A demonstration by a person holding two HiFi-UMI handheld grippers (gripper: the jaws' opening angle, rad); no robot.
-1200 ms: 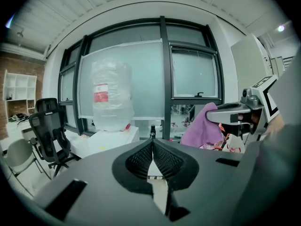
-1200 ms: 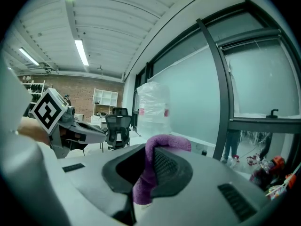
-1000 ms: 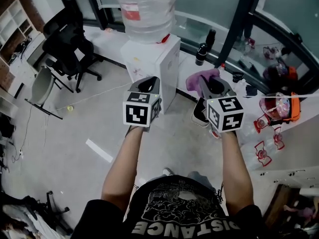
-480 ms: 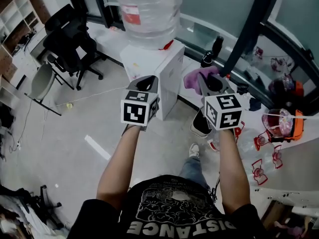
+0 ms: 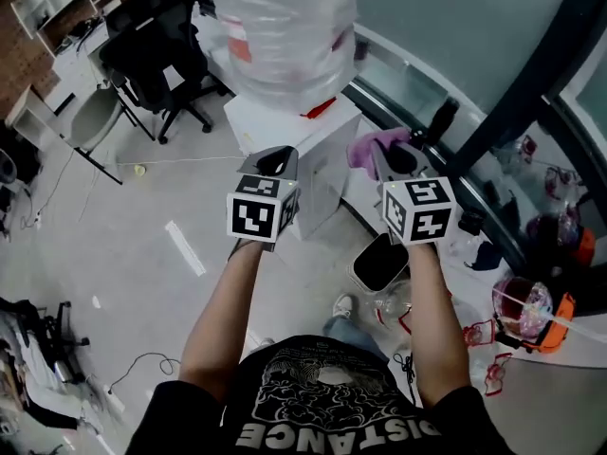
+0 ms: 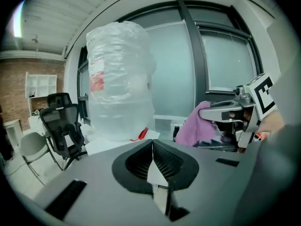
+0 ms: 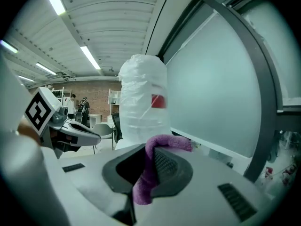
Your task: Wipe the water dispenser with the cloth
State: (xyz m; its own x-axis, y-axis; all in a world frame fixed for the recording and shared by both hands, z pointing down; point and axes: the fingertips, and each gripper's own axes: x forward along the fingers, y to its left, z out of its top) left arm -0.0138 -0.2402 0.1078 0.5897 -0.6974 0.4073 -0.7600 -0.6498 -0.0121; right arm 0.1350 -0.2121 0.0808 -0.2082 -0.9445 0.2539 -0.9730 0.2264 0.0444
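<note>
Reaching toward the water dispenser (image 5: pixel 321 176), the person holds both grippers out side by side in front of it, the marker cubes facing up at the head camera. The left gripper (image 6: pixel 152 155) has its jaws pressed together along a single seam with nothing between them. In the head view it hangs over the dispenser's front left edge, just below the top. The right gripper (image 7: pixel 148 167) is clamped narrowly on the purple cloth (image 7: pixel 165 143), which runs up through the jaws and folds over the tip of one of them in a thick roll. Seen from above, that bunch of cloth sits just beside the dispenser's upper right corner, on the window side; whether it touches the white casing cannot be told. On top of the dispenser stands a big clear water bottle (image 5: pixel 285 27), with crinkled plastic round it and a red label on its side. A small red object (image 5: pixel 319 109) lies on the top surface at the bottle's foot. A black bin (image 5: pixel 379 263) stands on the floor near the dispenser's right side, under the right forearm. A dark bottle (image 5: pixel 440 118) stands on the window ledge to the right of the dispenser, beyond the cloth. Well to the dispenser's left is a black office chair (image 5: pixel 156 50), and farther out from the dispenser a grey chair (image 5: pixel 87 123). A white strip (image 5: pixel 185 247) lies on the floor in front of the dispenser and to its left.
</note>
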